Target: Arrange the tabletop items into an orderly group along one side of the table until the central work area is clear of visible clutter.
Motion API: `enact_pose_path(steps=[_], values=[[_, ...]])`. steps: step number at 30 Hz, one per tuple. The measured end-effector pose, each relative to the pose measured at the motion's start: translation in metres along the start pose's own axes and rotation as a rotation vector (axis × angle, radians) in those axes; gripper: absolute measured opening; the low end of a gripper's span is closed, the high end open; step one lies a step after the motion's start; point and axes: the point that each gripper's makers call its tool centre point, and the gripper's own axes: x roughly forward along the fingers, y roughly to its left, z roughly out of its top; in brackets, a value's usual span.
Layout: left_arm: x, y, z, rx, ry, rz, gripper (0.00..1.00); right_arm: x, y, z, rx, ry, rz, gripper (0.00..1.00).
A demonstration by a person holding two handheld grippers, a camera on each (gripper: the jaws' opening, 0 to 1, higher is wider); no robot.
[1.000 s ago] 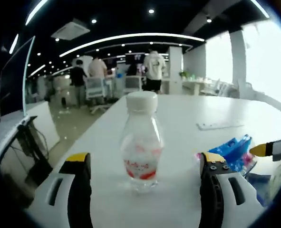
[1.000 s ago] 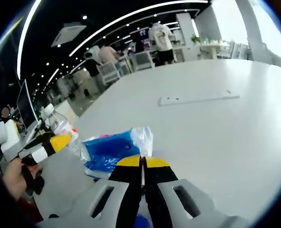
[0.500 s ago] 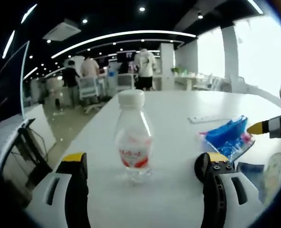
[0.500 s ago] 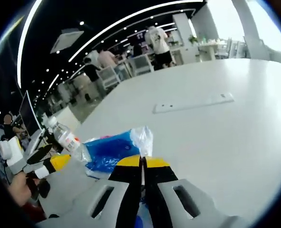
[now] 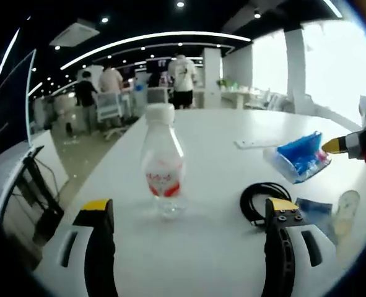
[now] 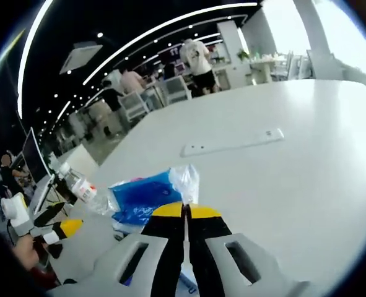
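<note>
A small clear water bottle (image 5: 162,167) with a white cap and red label stands upright on the white table (image 5: 207,253). My left gripper (image 5: 189,210) is open and sits a little short of the bottle. A blue plastic packet (image 5: 297,158) hangs off the table at the right, held by the yellow tip of my right gripper (image 5: 337,145). In the right gripper view my right gripper (image 6: 184,209) is shut on the clear edge of the blue packet (image 6: 142,195). The bottle (image 6: 80,184) and the left gripper's yellow tip (image 6: 62,229) lie to its left.
A coiled black cable (image 5: 263,201) lies by the left gripper's right jaw. Beside it are a blue card (image 5: 313,211) and a pale round item (image 5: 345,204). A flat white strip (image 6: 232,142) lies further out. A monitor (image 5: 12,99) stands at the left edge; people stand in the background.
My left gripper has drawn back from the bottle, which now looks smaller. The right gripper has carried the blue packet up and away, uncovering the black cable.
</note>
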Motion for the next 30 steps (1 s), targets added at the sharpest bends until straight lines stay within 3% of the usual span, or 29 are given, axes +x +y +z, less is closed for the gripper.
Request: enact_pose_path(steps=[14,30], values=[[-0.025,-0.023,-0.014,0.036,0.031,-0.087,0.99,-0.024,-0.039,-0.006,0.024,0.002,-0.029,0.01],[-0.066,-0.070,-0.018,0.079,0.054,-0.241,0.99,-0.045,-0.078,-0.010,0.013,0.013,-0.084,0.01]])
